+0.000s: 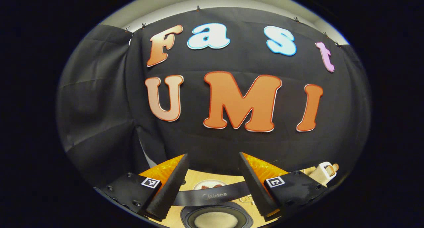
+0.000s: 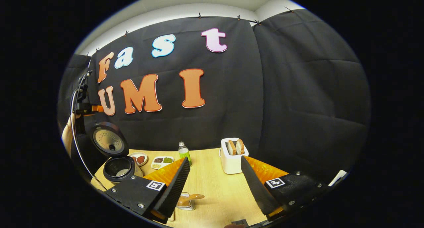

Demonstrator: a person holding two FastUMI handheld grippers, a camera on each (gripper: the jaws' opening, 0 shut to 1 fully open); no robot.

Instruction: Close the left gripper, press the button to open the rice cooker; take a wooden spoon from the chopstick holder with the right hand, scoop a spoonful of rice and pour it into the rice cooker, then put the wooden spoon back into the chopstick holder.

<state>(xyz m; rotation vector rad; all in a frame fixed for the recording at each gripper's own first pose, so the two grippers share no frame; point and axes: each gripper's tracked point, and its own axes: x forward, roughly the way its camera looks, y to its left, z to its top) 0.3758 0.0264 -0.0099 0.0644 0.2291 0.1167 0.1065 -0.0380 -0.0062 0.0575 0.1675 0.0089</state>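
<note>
In the right gripper view, reading from the left: the left gripper [image 2: 86, 108] is held high at the far edge by a hand [image 2: 67, 135], with a cable looping down from it; whether its fingers are apart cannot be told here. Beneath it the rice cooker [image 2: 118, 168] stands on the desk [image 2: 215, 195] with its lid [image 2: 108, 140] raised upright and its pot exposed, a pale layer at the bottom. Just right of the cooker lie a small round dish [image 2: 139, 159] and a divided tray [image 2: 162, 161] of assorted grains, then a small green bottle [image 2: 184, 152]. The right gripper [image 2: 215, 183] frames the lower centre, its fingers spread wide and gripping nothing. Close to its left finger, low in the view, the chopstick holder [image 2: 185, 203] sits on the desk with the wooden spoon [image 2: 192, 197] lying in it, partly masked by that finger. Further right, a white toaster [image 2: 233, 155] holds two slices of bread. In the left gripper view, the left gripper [image 1: 213, 185] is likewise wide apart and empty, poised above the open cooker; the raised lid edge [image 1: 212, 196] crosses between its fingers and the pot's pale contents [image 1: 215, 219] appear below. At the far right, the toaster [image 1: 324, 171] shows behind the right finger.
</note>
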